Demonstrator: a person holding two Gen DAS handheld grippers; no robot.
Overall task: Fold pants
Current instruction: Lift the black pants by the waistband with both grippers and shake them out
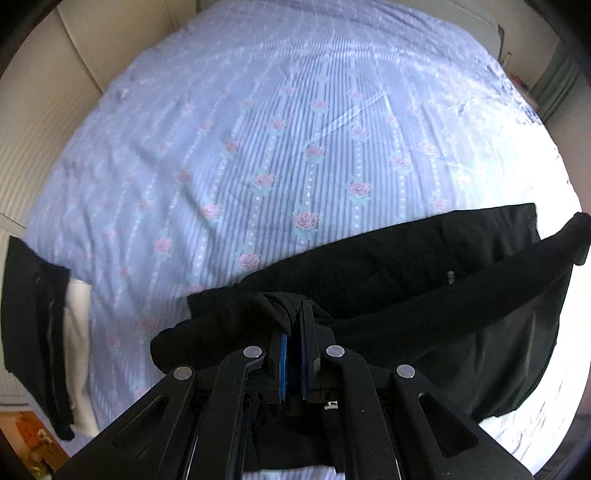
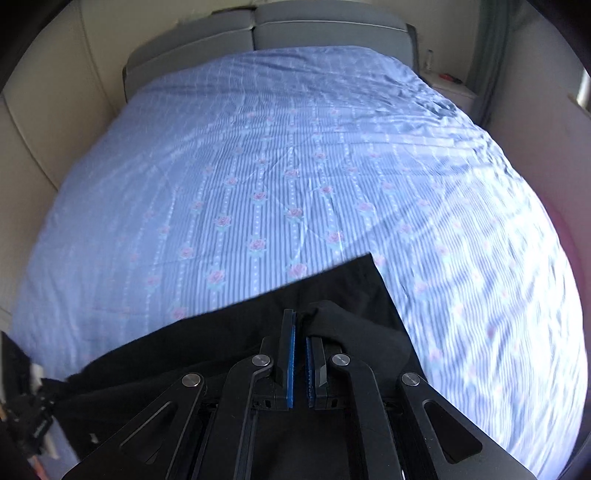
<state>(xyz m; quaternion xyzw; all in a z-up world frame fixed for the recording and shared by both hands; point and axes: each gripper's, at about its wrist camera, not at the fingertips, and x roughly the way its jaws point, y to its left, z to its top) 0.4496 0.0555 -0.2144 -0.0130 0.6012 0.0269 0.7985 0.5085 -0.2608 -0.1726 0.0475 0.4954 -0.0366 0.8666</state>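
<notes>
While the left wrist view looks out over the bed, the left gripper (image 1: 293,325) sits at six o'clock with its jaws pinching a bunched fold of the black pants (image 1: 424,266). The cloth stretches from the jaws toward three o'clock, part of it lying on the striped floral bedsheet (image 1: 277,129), part lifted clear in a taut band that ends at a gathered point near the right rim. At nine o'clock another dark garment (image 1: 29,325) over something white hangs at the bed's edge.

In the right wrist view, the right gripper (image 2: 300,332) at six o'clock has its jaws nearly together, with a hump of the pants (image 2: 258,325) caught at the tips of its blue pads (image 2: 290,369). A flat corner of the cloth reaches toward one o'clock on the bedsheet (image 2: 295,147).

This looks like the carrying stage of a fold, one edge raised by both grippers. The next move likely calls for bringing both pinches across evenly, so the lifted layer lands square on the layer below.

Only the left view shows the raised span; only the right shows the grey headboard (image 2: 266,33) at twelve o'clock.
</notes>
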